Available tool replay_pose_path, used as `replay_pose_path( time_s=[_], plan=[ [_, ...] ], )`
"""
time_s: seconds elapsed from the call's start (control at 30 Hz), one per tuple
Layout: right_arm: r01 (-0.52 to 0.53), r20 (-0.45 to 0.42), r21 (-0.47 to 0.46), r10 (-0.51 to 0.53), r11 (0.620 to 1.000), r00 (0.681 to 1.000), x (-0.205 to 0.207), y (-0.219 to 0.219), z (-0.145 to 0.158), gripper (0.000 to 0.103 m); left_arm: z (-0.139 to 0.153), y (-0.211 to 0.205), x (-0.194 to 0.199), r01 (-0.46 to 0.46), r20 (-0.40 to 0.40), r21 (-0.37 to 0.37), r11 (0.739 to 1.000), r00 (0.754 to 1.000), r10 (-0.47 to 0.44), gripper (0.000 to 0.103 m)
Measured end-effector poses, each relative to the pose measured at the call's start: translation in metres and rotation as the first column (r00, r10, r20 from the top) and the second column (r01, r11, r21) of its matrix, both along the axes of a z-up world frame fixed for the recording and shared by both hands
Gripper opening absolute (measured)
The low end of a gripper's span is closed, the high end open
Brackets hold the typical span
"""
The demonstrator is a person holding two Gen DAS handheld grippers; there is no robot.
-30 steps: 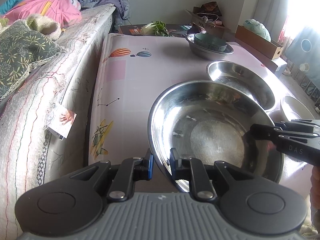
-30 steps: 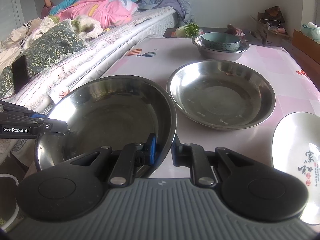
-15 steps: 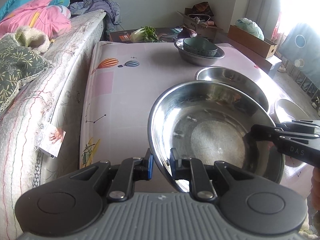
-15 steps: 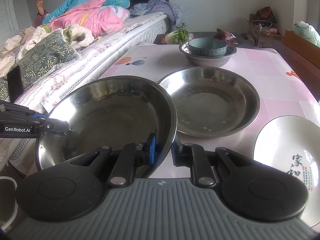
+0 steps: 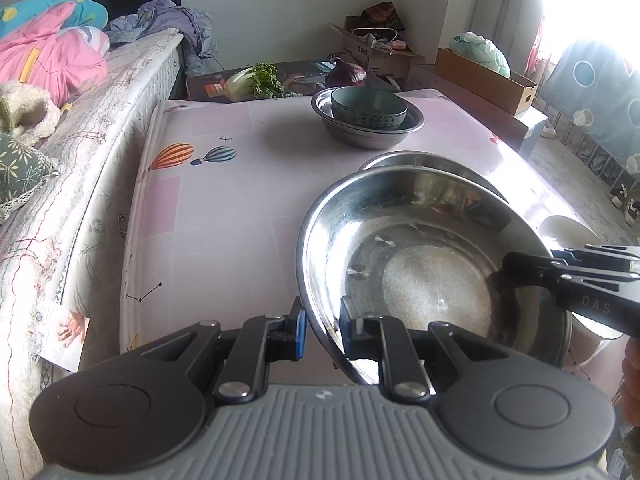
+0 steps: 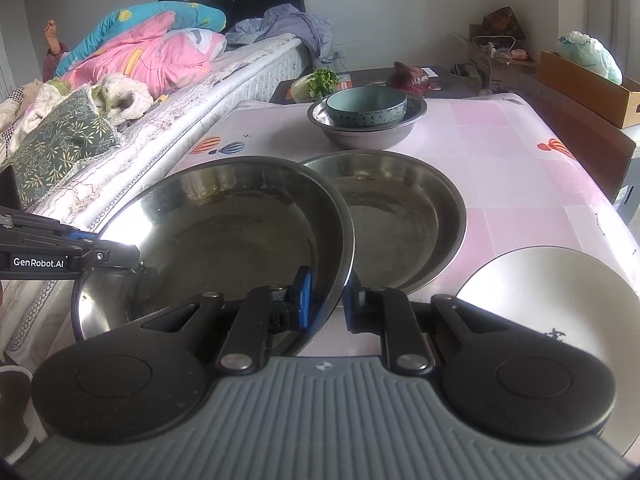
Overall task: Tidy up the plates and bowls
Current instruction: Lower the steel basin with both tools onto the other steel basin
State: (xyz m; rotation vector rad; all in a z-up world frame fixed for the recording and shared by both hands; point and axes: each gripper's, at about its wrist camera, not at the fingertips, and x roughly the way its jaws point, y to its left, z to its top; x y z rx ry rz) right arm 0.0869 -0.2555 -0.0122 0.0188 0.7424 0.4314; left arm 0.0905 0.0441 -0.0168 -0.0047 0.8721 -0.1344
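While both the left gripper (image 5: 323,332) and right gripper (image 6: 327,298) pinch one steel basin (image 6: 224,236), two more basins, one teal bowl (image 6: 366,110) and one white plate (image 6: 560,292) sit on the pink tabletop (image 5: 224,200) beside a bed (image 6: 180,92).

A steel basin (image 6: 224,232) overlaps a second basin (image 6: 404,216) behind it; a plate (image 6: 560,292) lies right, a bowl (image 6: 366,110) in a far basin (image 6: 366,136).

The desk (image 5: 224,216) lies bare beside the bed (image 5: 80,168); a steel basin (image 6: 400,216), white plate (image 6: 552,292) and stacked bowls (image 6: 366,120) crowd the other side.
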Motion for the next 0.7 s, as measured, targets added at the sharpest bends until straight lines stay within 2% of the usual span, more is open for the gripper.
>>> replay_pose_path(
  time_s=[0.7],
  plan=[
    [0.099, -0.013, 0.003, -0.099, 0.995, 0.995, 0.053, -0.041, -0.004, 0.016, 0.000, -0.044, 0.065, 0.067, -0.021, 0.005, 0.998, 0.998, -0.067, 0.017]
  ],
)
